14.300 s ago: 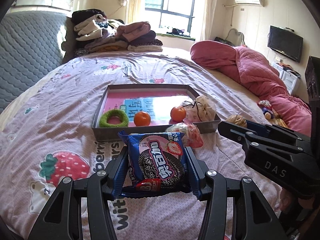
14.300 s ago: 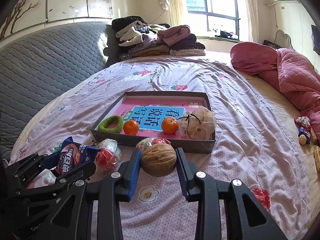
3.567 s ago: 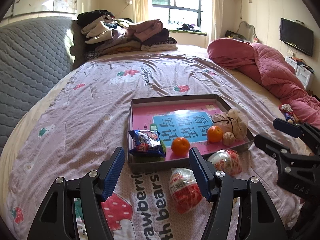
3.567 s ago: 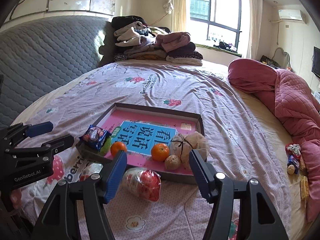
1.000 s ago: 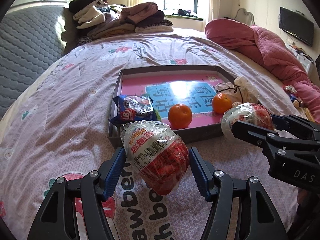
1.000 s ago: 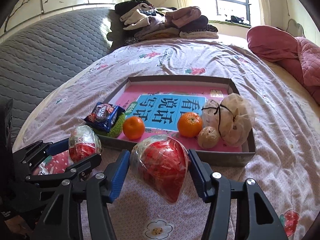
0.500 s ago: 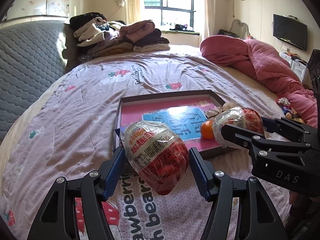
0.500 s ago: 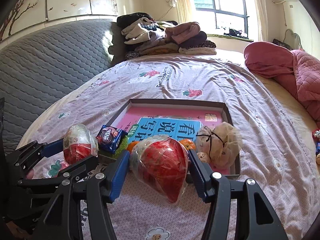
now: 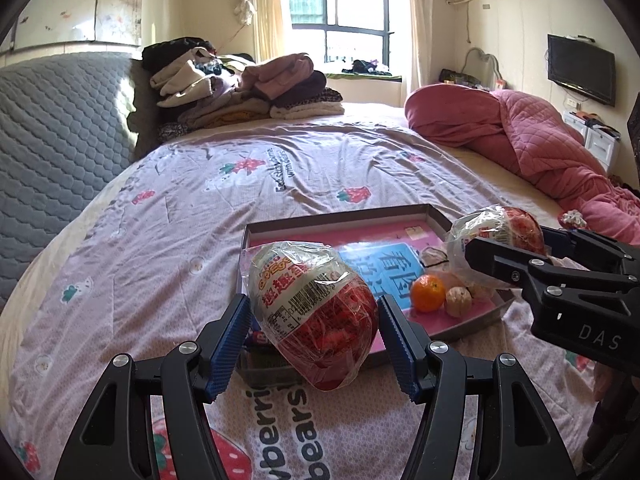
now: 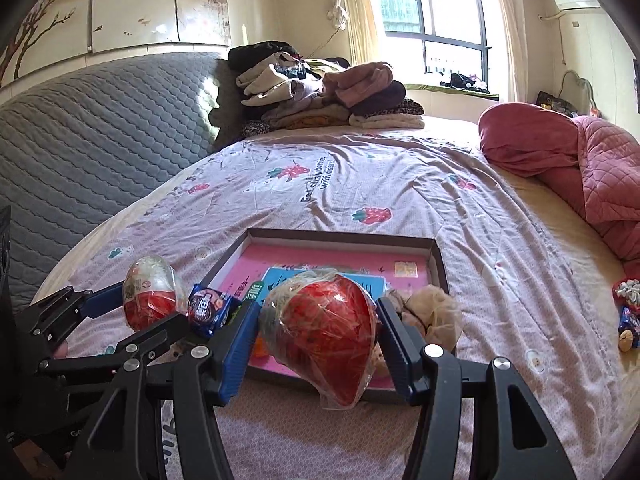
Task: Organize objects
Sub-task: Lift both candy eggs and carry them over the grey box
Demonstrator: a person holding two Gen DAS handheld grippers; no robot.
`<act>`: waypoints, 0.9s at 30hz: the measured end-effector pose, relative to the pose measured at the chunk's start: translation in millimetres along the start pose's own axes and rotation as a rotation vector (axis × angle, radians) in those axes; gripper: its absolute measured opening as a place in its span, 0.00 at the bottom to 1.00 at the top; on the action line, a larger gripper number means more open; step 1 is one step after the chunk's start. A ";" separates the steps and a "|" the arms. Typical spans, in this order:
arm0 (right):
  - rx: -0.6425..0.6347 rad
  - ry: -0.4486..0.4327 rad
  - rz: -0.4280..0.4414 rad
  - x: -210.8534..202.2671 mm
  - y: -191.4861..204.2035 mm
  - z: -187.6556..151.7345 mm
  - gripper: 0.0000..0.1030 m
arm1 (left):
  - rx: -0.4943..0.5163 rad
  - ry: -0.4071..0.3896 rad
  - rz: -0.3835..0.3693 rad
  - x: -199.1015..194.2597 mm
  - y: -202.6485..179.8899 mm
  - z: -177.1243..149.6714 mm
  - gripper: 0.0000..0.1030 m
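A bedroom with a sunlit window holds a wide bed (image 9: 168, 240) under a lilac strawberry-print sheet, a heap of folded clothes (image 9: 240, 88) at its far end and a rumpled pink quilt (image 9: 532, 144) along one side. A shallow tray (image 10: 438, 258) with a pink and blue printed floor lies on the sheet in front of both grippers.

The left gripper (image 9: 314, 336) is closed on a wrapped toy egg (image 9: 316, 312) (white top, red bottom, in crinkled clear plastic), held off the sheet above the tray's near edge. The right gripper (image 10: 318, 340) pinches a second wrapped egg (image 10: 324, 332) the same way, also raised over the near edge; from the left wrist camera it hangs above the tray's right side.

Inside the tray are an orange (image 9: 429, 293), a walnut (image 9: 459, 301) just beside it, a small mesh pouch (image 10: 434, 314) tied with dark string, and a blue biscuit packet (image 10: 208, 308) at the left end. A second orange is mostly hidden behind the right gripper's fingers.
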State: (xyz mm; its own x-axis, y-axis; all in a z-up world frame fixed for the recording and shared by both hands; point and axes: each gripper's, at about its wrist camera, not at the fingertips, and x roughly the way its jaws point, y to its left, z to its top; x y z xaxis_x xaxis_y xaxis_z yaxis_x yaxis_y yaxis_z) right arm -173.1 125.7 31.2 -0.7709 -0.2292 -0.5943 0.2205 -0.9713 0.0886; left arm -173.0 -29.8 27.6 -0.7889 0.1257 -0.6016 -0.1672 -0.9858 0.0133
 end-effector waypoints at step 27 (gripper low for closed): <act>0.040 0.072 -0.120 69.6 -48.3 0.2 0.57 | -0.049 0.080 0.022 80.1 22.8 15.0 0.64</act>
State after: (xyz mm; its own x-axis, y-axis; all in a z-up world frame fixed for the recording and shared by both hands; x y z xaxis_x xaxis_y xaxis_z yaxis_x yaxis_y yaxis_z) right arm -237.5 156.7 -14.3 -0.7449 -0.1080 -0.6584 0.1048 -0.9935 0.0443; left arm -248.9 -40.5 -8.3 -0.7418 0.0969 -0.6635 -0.1199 -0.9927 -0.0109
